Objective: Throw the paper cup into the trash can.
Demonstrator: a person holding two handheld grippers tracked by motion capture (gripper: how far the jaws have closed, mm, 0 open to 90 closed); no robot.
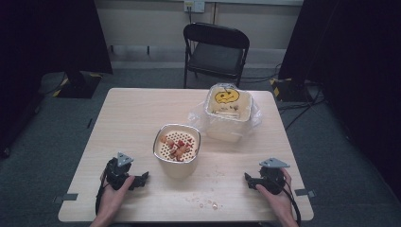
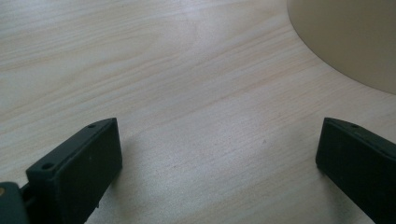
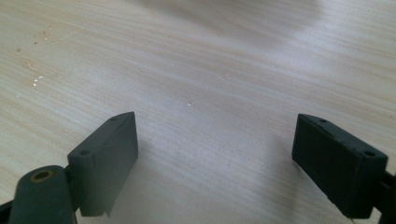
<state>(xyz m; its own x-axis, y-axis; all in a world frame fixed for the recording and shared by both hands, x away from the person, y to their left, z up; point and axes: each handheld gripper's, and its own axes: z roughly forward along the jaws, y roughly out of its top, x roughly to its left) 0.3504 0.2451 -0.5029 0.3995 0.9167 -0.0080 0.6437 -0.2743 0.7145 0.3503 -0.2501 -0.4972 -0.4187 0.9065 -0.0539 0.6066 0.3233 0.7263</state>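
A cream tub (image 1: 177,147) with a perforated insert stands at the table's middle, holding several red and orange food pieces (image 1: 178,147). Behind it to the right sits a second tub (image 1: 228,105) with a yellow face on its lid, resting on clear plastic wrap. My left gripper (image 1: 142,179) lies low on the wood at the front left, open, with nothing between its jaws; the cream tub's wall (image 2: 355,42) rises at the upper right in the left gripper view. My right gripper (image 1: 248,180) rests at the front right, open and empty, over bare wood (image 3: 215,93).
Small crumbs and wet specks (image 1: 208,202) lie on the wooden table (image 1: 132,113) near the front edge, between the hands. A black folding chair (image 1: 215,52) stands beyond the far edge. Dark curtains hang at both sides, and cables run over the floor at the right.
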